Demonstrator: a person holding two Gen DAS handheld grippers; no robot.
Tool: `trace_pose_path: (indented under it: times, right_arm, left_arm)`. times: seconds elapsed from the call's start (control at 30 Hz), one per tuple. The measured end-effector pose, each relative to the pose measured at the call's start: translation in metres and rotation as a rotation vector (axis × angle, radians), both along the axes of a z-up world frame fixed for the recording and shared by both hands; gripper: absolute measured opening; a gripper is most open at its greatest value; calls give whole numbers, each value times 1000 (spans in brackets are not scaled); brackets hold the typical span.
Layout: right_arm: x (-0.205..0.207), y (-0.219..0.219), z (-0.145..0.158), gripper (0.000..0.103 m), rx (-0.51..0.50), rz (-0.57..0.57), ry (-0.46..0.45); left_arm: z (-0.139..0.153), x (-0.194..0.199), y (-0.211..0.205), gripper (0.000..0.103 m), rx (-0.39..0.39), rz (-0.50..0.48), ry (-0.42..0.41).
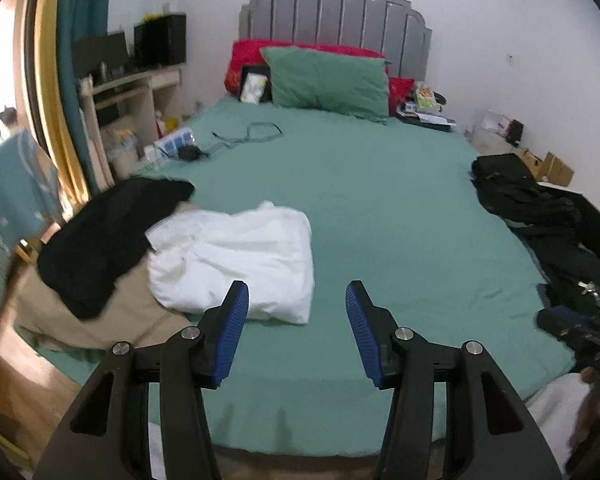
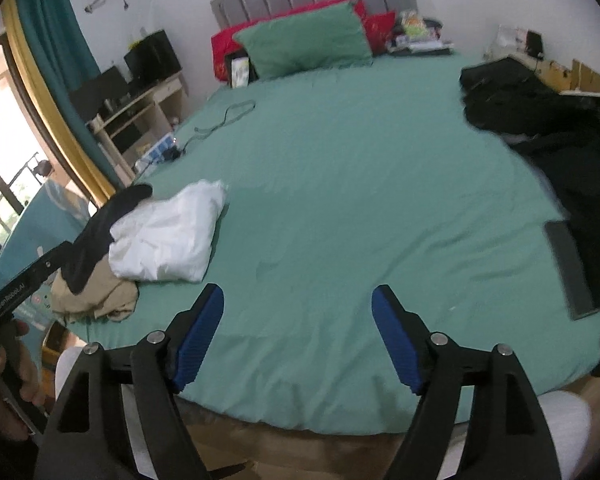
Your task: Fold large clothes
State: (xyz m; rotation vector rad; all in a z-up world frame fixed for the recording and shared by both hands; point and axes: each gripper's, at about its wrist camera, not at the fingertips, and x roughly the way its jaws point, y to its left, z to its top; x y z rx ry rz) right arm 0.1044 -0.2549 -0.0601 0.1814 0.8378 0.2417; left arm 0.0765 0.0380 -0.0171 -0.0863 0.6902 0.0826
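Both grippers raised above the near edge of a bed (image 1: 380, 208) covered in a green sheet, each pointing down and forward toward the headboard (image 1: 336, 12). Left gripper (image 1: 296, 328) with its blue-padded fingers (image 1: 232, 336) apart, nothing between them, only bare sheet beneath. Right gripper (image 2: 298, 336) likewise with fingers (image 2: 396, 344) spread wide and empty, hanging over the foot of the mattress. White folded garment (image 1: 236, 264) lying on the sheet near the bed's left side, just beyond the left gripper's fingers and not touched by either tool. Black garment (image 1: 104, 232) draped beside it, overlapping its left corner, on top of a tan garment (image 1: 100, 320) spilling toward the bed's edge. Dark heap of clothes (image 1: 540, 212) piled along the right side of the bed, well apart from the white one. Green pillow (image 1: 328, 80) propped against red pillows (image 1: 252, 56) at the head. Thin strap (image 1: 248, 136) and a small dark object lying loose on the sheet near the far left. Wooden desk (image 1: 136, 92) with black boxes standing left of the bed, teal curtain (image 1: 76, 40) beside it. In the right wrist view, a hand (image 2: 4, 392) gripping the handle of the left tool at the lower left; flat grey rectangular item (image 2: 568, 268) resting near the dark heap.
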Motion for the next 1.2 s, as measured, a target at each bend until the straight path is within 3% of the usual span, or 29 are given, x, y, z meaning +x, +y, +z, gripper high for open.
trace_pose_path:
  times: [0.3,0.4,0.73,0.9,1.0,1.2]
  right_arm:
    - [-22,-27,49,88,-63,-37,-124]
    - [-29,-34,65,90,-82,-67,-171]
    - [-55,-34,124,92,-142,-121,-334]
    - [-73,-25,152,97,-170,-136,-424]
    - [-82,-19,162,98,-179,-131,-481]
    - [-88,-3,167,101,-189,-95,-553]
  left_arm:
    - [50,-22,-14,54,21,-26,-126]
    - [69,-34,-24,69,48,-38,-205]
    - [113,-60,-39,71,67,-91,-366]
    - [129,-76,-40,76,51,-118,-440]
    - [134,-86,-36,79,-16,-183,-500]
    - [128,-81,-27,81,-51,-157,-488]
